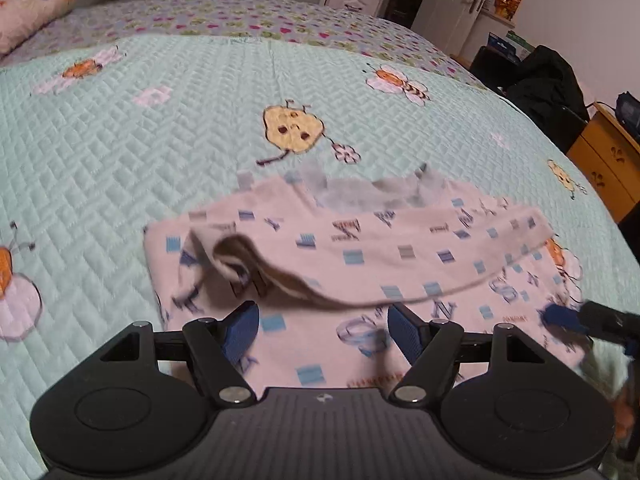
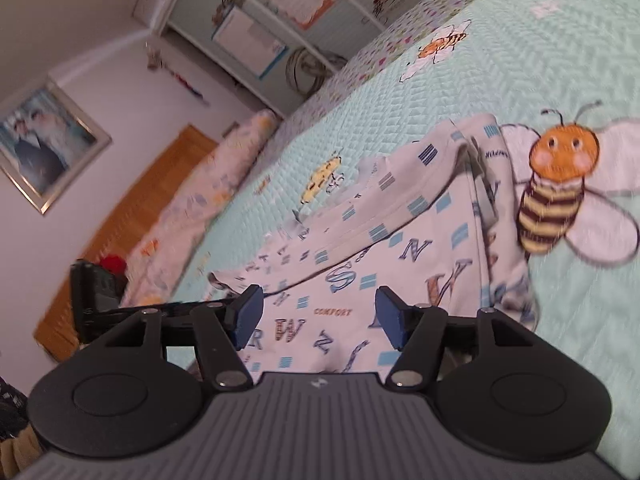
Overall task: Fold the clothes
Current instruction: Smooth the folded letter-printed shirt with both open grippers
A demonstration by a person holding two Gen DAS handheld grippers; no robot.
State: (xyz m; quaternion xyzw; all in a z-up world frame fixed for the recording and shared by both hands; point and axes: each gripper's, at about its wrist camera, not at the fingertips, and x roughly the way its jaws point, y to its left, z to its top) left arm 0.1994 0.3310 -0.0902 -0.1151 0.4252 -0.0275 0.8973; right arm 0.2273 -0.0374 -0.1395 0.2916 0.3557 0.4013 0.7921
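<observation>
We see our right hand-held gripper (image 2: 318,314), blue pads apart, above a folded white letter-printed cotton garment (image 2: 372,248) lying on the mint quilted bee-patterned bedspread (image 2: 540,60).

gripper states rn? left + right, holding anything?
Left gripper: open, holding nothing, above the pale pink letter-print cotton garment.
Right gripper: open, holding nothing, above the same garment.

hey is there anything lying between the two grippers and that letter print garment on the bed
Nothing visible. The left gripper and right gripper hang with jaws open right above the garment, no other item between.
</observation>
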